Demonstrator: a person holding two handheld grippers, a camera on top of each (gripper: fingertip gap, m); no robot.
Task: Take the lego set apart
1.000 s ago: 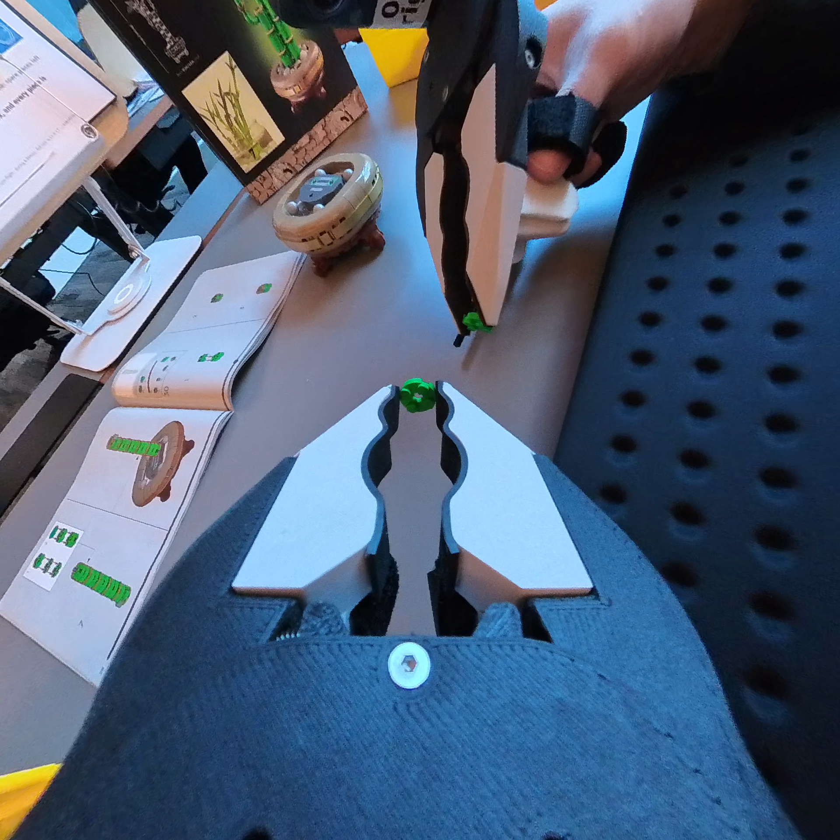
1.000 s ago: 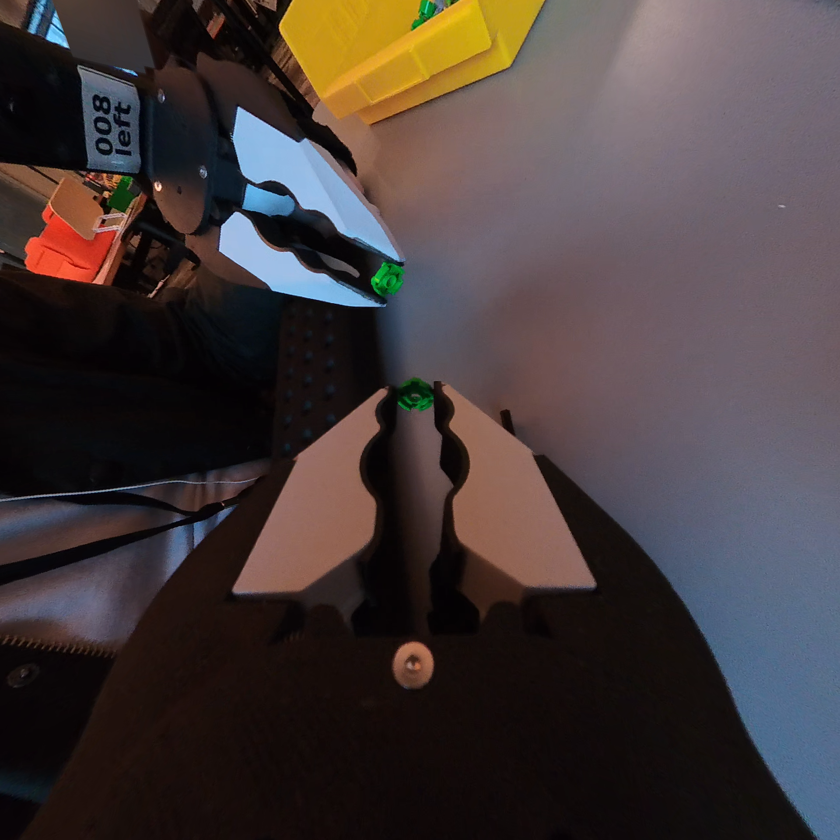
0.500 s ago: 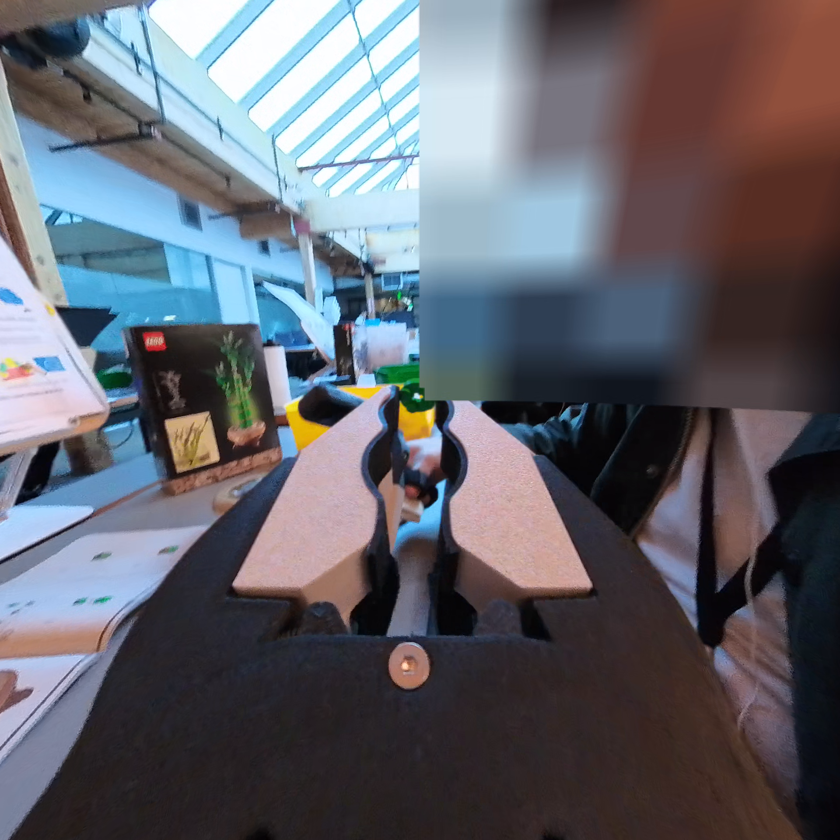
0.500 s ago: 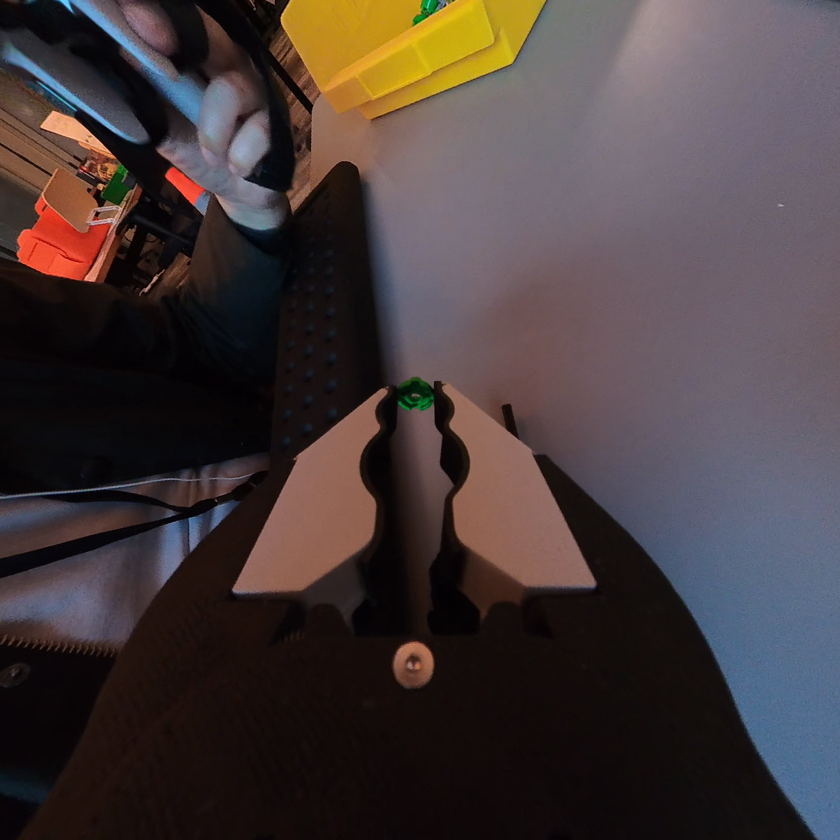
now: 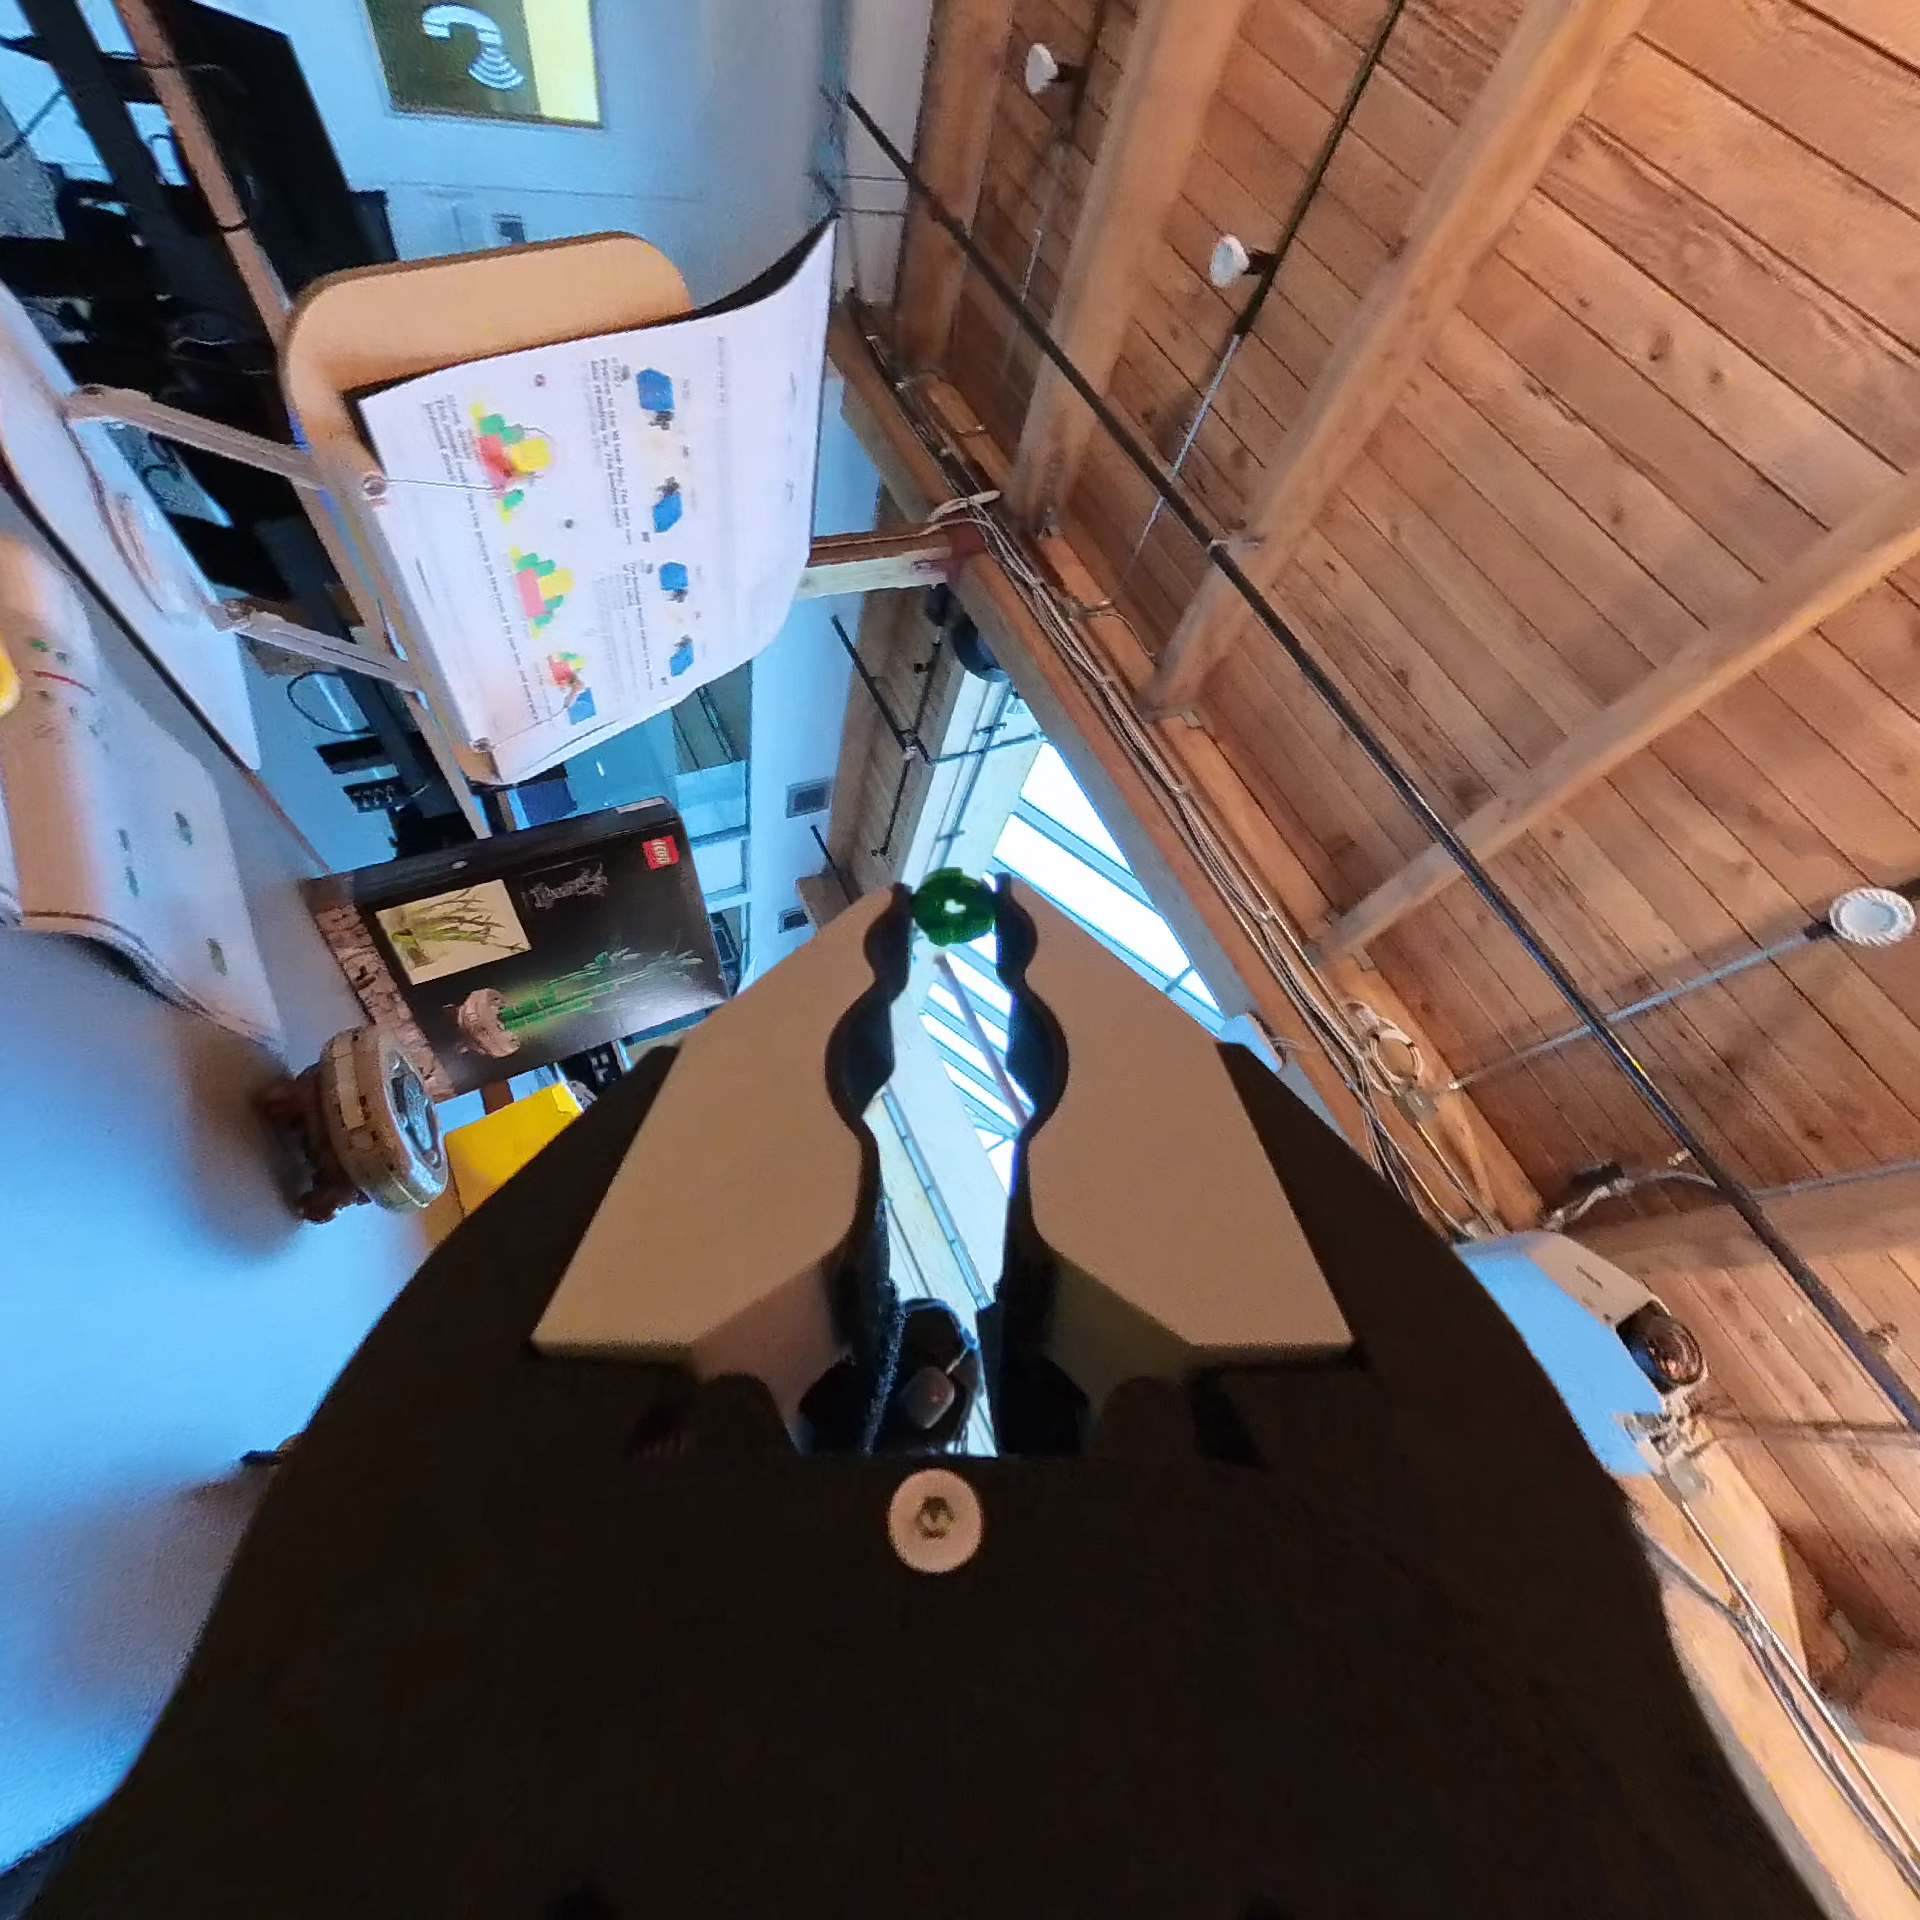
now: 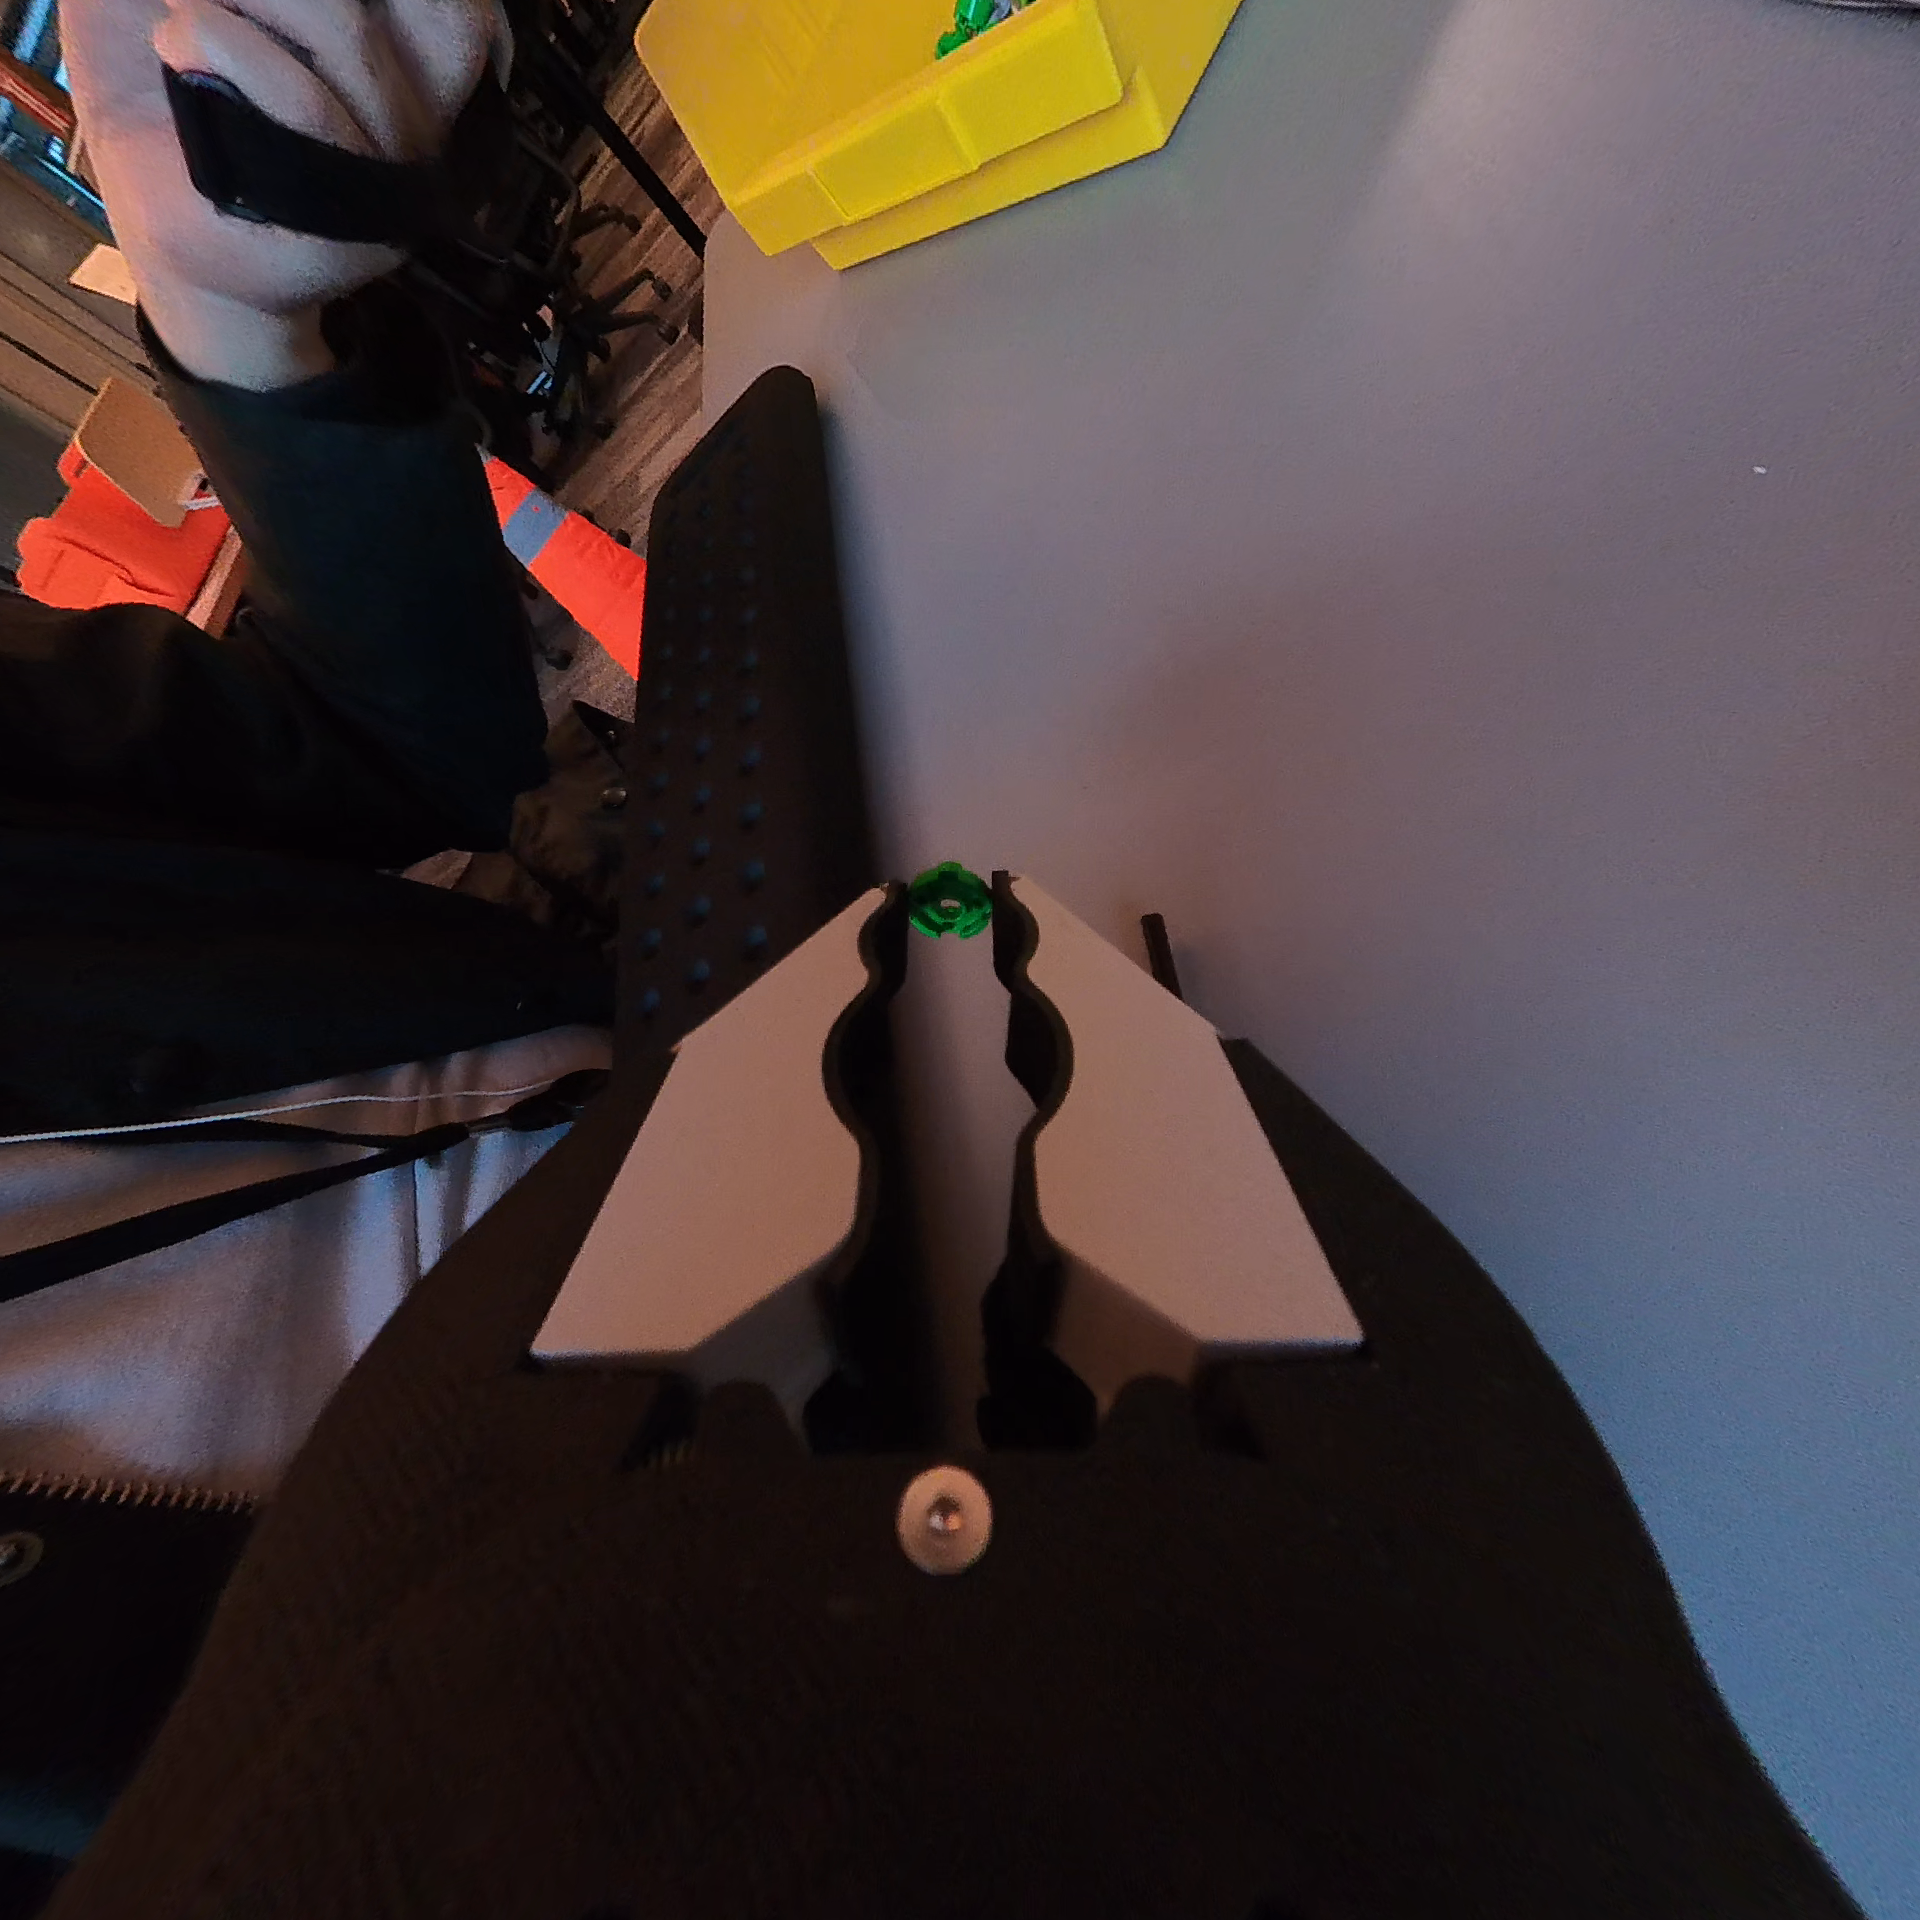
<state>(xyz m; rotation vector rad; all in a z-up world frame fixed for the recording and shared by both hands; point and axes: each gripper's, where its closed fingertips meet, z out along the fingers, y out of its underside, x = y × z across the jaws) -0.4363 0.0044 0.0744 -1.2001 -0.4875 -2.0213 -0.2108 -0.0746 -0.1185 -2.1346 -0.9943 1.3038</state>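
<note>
Two round green studs (image 5: 952, 907) (image 6: 948, 902), hole-on, pinched

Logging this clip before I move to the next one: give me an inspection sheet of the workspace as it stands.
Surface: grey table, bare near the right gripper.
Job's things: one green round piece in the left gripper; another green round piece in the right gripper; tan round base on the table; yellow bin holding green parts.
Clutter: set box; instruction sheet on a stand; thin black pin.
Grippers: both shut on their pieces; left tilted up toward the ceiling.
Cables: black strap across the person's clothing.
Surroundings: wooden ceiling; perforated black chair back.
</note>
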